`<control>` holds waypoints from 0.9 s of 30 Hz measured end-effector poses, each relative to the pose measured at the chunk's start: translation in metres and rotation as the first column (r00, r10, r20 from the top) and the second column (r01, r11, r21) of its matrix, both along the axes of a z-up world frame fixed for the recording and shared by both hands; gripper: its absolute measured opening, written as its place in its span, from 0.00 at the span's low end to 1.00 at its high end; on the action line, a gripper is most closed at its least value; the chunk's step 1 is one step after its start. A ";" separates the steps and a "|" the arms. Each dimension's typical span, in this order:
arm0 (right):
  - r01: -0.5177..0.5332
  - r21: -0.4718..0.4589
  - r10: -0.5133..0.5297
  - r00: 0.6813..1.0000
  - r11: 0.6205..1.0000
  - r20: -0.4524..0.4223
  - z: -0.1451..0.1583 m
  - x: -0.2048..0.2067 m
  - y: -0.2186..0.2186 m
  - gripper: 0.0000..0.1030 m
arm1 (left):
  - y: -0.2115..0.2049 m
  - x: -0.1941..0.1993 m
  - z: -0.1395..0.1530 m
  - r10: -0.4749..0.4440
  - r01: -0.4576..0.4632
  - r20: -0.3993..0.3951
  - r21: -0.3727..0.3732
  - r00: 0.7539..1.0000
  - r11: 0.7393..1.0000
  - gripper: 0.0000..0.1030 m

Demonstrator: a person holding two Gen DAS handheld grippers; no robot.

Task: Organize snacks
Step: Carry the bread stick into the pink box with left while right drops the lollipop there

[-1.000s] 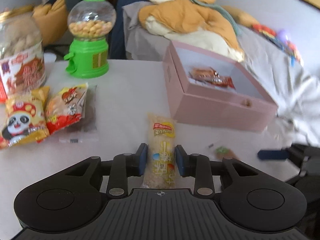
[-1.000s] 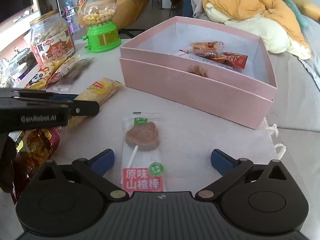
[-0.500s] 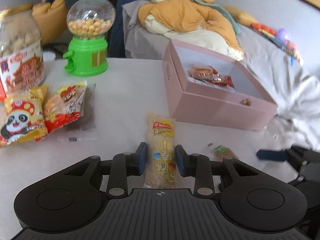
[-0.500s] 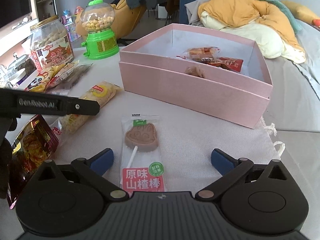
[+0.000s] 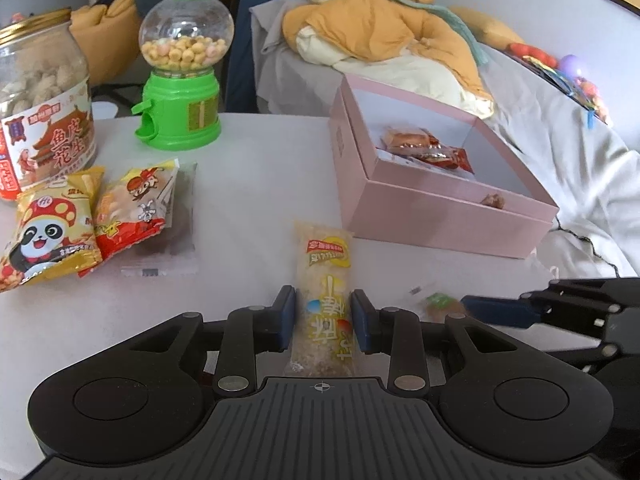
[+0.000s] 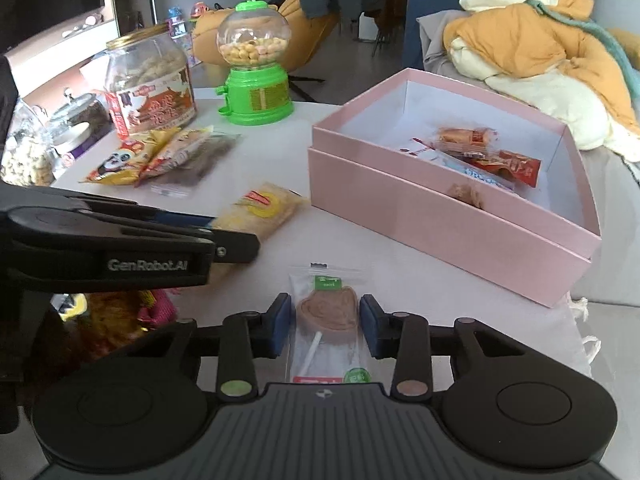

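My left gripper (image 5: 323,316) is shut on a long yellow snack bar (image 5: 325,288), holding it just above the white table; the bar also shows in the right wrist view (image 6: 262,210). My right gripper (image 6: 325,326) is shut on a wrapped hawthorn lollipop (image 6: 327,312). The open pink box (image 6: 440,216) stands ahead to the right and holds a few wrapped snacks (image 6: 492,156). In the left wrist view the box (image 5: 440,216) is ahead to the right, and the right gripper's arm (image 5: 580,312) is at the right edge.
Panda and red snack bags (image 5: 80,220) lie at the left. A green gumball dispenser (image 5: 182,72) and a big peanut jar (image 5: 40,112) stand behind them. A red bag (image 6: 120,320) lies under the left gripper's body (image 6: 120,248). Bedding and an orange coat (image 5: 392,32) lie beyond.
My right gripper has closed from wide open onto the lollipop. My left gripper keeps hold of the snack bar and has lifted and moved slightly forward.
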State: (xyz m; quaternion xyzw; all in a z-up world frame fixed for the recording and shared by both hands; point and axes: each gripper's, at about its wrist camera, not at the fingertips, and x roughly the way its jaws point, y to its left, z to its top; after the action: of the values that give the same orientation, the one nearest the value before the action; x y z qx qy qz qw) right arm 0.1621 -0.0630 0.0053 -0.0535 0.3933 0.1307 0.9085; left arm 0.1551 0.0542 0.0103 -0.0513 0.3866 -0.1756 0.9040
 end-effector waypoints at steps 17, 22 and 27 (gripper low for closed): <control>0.096 0.116 -0.103 0.993 0.989 0.055 0.050 -0.014 -0.056 0.36 | -0.007 -0.036 0.038 -0.074 0.079 0.109 -0.042 0.991 0.996 0.32; 0.111 0.125 -0.121 0.990 0.986 0.077 0.057 -0.023 -0.066 0.36 | -0.017 -0.029 0.109 -0.110 0.134 0.329 -0.051 0.938 0.990 0.32; 0.131 0.140 -0.142 0.987 0.981 0.071 0.055 -0.019 -0.068 0.36 | -0.042 0.017 0.145 -0.086 0.149 0.411 -0.122 0.907 0.981 0.33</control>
State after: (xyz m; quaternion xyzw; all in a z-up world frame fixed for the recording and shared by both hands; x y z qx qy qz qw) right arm 0.1429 -0.1307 0.0606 0.0300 0.3494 0.0923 0.9319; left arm 0.1723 0.0127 0.1550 -0.0586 0.1794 -0.2653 0.9455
